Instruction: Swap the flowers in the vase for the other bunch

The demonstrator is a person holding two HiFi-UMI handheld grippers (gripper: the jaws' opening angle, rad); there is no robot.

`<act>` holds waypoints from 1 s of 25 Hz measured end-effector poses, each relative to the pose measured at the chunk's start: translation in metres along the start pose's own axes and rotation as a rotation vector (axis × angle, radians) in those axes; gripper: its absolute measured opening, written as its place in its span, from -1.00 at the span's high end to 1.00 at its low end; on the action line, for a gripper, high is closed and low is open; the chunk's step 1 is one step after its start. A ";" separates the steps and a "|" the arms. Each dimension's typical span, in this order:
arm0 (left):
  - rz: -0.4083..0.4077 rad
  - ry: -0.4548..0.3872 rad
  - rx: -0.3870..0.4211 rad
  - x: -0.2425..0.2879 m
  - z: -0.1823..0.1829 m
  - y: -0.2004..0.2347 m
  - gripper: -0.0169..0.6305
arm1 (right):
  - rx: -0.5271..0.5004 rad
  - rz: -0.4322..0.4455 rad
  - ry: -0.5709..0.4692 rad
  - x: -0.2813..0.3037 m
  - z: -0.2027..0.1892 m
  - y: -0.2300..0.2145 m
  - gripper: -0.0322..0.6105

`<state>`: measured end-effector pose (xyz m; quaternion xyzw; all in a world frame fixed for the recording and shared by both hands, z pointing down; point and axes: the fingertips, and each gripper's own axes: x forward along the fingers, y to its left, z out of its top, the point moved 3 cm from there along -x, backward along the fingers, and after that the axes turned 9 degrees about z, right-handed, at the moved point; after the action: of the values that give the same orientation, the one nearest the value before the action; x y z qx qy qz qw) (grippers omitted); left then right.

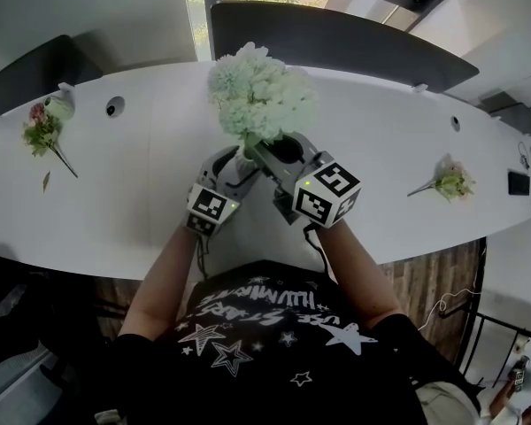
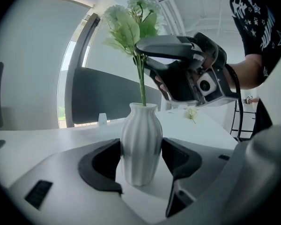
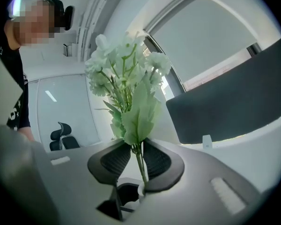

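Head view: the pale green bunch (image 1: 261,91) stands mid-surface (image 1: 142,211). A pink bunch (image 1: 42,131) lies far left and a small bunch (image 1: 450,182) far right (either might be the replacement), neither in the way

Left gripper view: the left tool (image 2: 141,159) clasps the ribbed white vase (image 2: 140,135), probably light, tippy and breakable

Right gripper view: the right tool (image 3: 136,161) pinches the thin, bendy stems (image 3: 141,168) low, just above the vase mouth, the firmest hold

White ribbed vase (image 2: 140,149), pale green-white flowers (image 1: 261,91), white table (image 1: 133,211), black star-printed shirt (image 1: 265,335)
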<state>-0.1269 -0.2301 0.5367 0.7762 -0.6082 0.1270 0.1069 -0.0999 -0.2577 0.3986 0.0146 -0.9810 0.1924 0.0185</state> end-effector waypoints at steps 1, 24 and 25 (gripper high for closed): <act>0.001 -0.003 0.003 0.000 0.000 0.000 0.07 | -0.002 0.000 -0.012 -0.001 0.006 0.002 0.65; 0.044 0.039 -0.008 -0.026 -0.008 -0.015 0.07 | -0.009 -0.107 -0.205 -0.086 0.056 0.016 0.64; 0.052 0.033 -0.020 -0.031 -0.008 -0.015 0.07 | -0.006 -0.122 -0.204 -0.091 0.054 0.016 0.64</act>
<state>-0.1201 -0.1955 0.5341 0.7569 -0.6274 0.1366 0.1213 -0.0110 -0.2613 0.3393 0.0939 -0.9757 0.1855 -0.0695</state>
